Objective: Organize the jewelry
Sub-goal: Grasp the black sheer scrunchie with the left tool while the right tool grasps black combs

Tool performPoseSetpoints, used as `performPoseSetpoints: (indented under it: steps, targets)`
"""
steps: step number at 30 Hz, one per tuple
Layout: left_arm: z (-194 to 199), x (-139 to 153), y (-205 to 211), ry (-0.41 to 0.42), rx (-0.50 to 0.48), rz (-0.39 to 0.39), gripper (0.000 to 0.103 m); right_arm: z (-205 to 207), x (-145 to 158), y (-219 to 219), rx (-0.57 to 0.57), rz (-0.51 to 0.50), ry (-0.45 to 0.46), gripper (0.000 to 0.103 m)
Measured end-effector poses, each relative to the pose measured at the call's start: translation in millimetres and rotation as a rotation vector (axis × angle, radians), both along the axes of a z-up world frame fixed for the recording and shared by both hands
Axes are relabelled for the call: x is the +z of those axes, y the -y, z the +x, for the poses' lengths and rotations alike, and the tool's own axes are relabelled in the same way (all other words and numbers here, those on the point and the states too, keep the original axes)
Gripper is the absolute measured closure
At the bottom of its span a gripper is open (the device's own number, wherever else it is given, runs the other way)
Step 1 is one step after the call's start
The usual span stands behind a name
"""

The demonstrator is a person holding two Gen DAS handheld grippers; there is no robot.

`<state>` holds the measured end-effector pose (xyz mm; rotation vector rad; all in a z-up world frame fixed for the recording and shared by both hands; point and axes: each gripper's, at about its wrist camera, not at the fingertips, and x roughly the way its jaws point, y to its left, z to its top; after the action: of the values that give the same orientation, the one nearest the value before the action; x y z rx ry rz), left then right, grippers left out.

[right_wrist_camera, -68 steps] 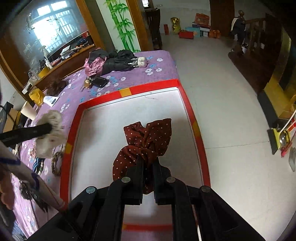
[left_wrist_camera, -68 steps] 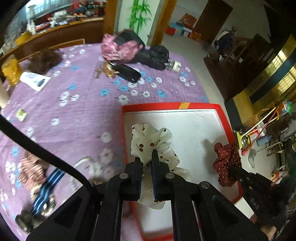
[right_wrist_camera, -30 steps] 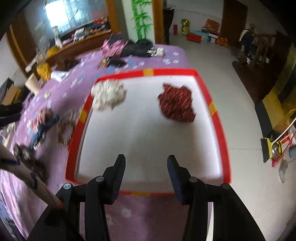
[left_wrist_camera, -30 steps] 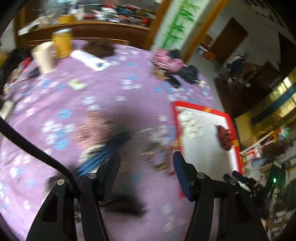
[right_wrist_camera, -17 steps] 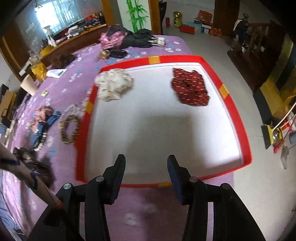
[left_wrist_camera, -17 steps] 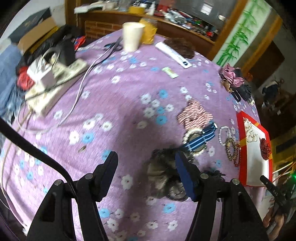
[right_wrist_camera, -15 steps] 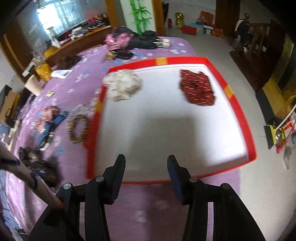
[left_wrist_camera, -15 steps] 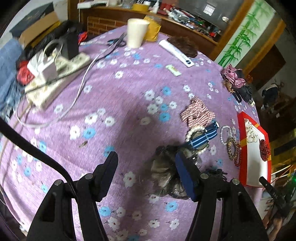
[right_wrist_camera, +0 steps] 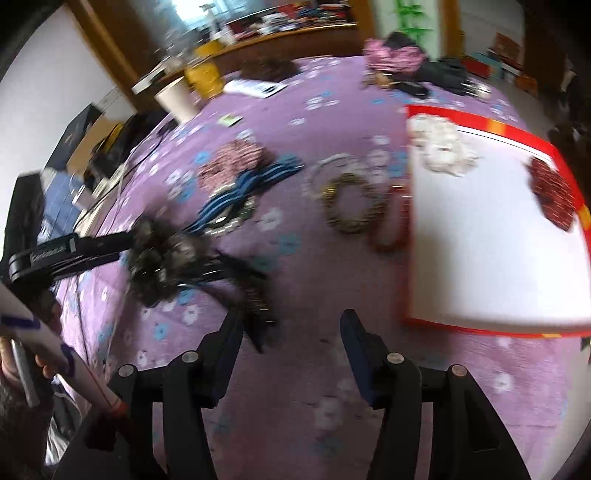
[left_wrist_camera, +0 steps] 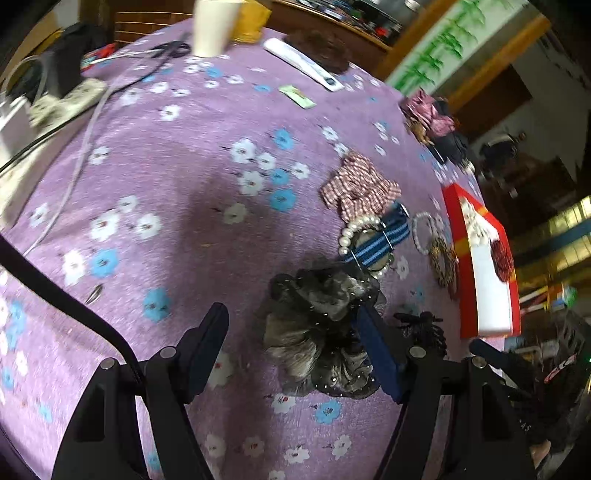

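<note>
Counter point(left_wrist_camera: 177, 177) under a purple flowered cloth fills both views, with a wooden sideboard point(right_wrist_camera: 288, 35) at the top. The left hand-held gripper point(left_wrist_camera: 291, 321) is spread wide around a grey scrunchie point(left_wrist_camera: 317, 325) at lower centre. The right hand-held gripper point(right_wrist_camera: 291, 332) gapes, holding nothing. A red-rimmed tray point(right_wrist_camera: 491, 125) at right holds two scrunchies.

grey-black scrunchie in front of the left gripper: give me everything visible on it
The grey-black scrunchie is a ruffled, gauzy-looking fabric ring in mottled grey with dark sheer edges and small shiny specks. It lies bunched and flat on the purple floral cloth, between the open fingers of the left gripper, nearer its right finger. A black hair clip sits just to its right, and the blue striped band lies just beyond it. Whether the fingers touch it is unclear.
</note>
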<state>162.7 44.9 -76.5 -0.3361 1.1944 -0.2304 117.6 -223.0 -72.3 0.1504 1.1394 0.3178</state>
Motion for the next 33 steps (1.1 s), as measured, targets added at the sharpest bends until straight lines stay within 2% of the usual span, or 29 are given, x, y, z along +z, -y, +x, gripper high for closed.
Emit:
performPoseSetpoints:
  steps: [4, 11, 18, 19, 20, 21, 22, 24, 25, 26, 33]
  targets:
    - [8.7, -12.8, 0.4, -0.012, -0.043, -0.041, 0.032, 9.4, -7.3, -18.7, 0.037, 0.007, -0.015, 0.035]
    - [17.0, -29.5, -4.6, -0.046, -0.081, -0.116, 0.032, 20.0, -23.0, -37.1, 0.044, -0.013, -0.047, 0.035]
    - [18.4, -29.6, -0.3, -0.039, -0.124, -0.102, 0.031, 27.4, -33.4, -46.3, 0.029, -0.022, -0.068, 0.035]
    - [17.9, -29.3, 1.0, -0.039, -0.13, -0.094, 0.04, 27.4, -33.2, -47.9, 0.028, -0.026, -0.065, 0.035]
    - [17.3, -29.6, 3.2, -0.048, -0.144, -0.089, 0.066, 26.7, -32.6, -49.6, 0.026, -0.035, -0.06, 0.037]
    - [17.9, -31.2, 5.8, -0.066, -0.152, -0.077, 0.078, 26.7, -32.5, -50.9, 0.024, -0.041, -0.059, 0.045]
    - [17.8, -32.8, 7.5, -0.078, -0.147, -0.04, 0.085, 26.9, -32.9, -51.5, 0.023, -0.041, -0.062, 0.049]
    - [15.7, -30.9, 8.0, -0.065, -0.137, -0.016, 0.089, 25.9, -32.8, -51.0, 0.017, -0.038, -0.064, 0.05]
    - [14.3, -27.9, 8.1, -0.057, -0.13, -0.006, 0.091, 25.2, -33.2, -51.4, 0.019, -0.037, -0.068, 0.066]
    - [12.7, -25.1, 6.9, -0.05, -0.128, -0.005, 0.094, 24.6, -33.9, -51.8, 0.025, -0.031, -0.079, 0.075]
    - [-0.6, 12.4, -10.6, 0.018, -0.071, -0.031, 0.094, 16.5, -25.4, -45.2, 0.0, 0.005, -0.067, 0.078]
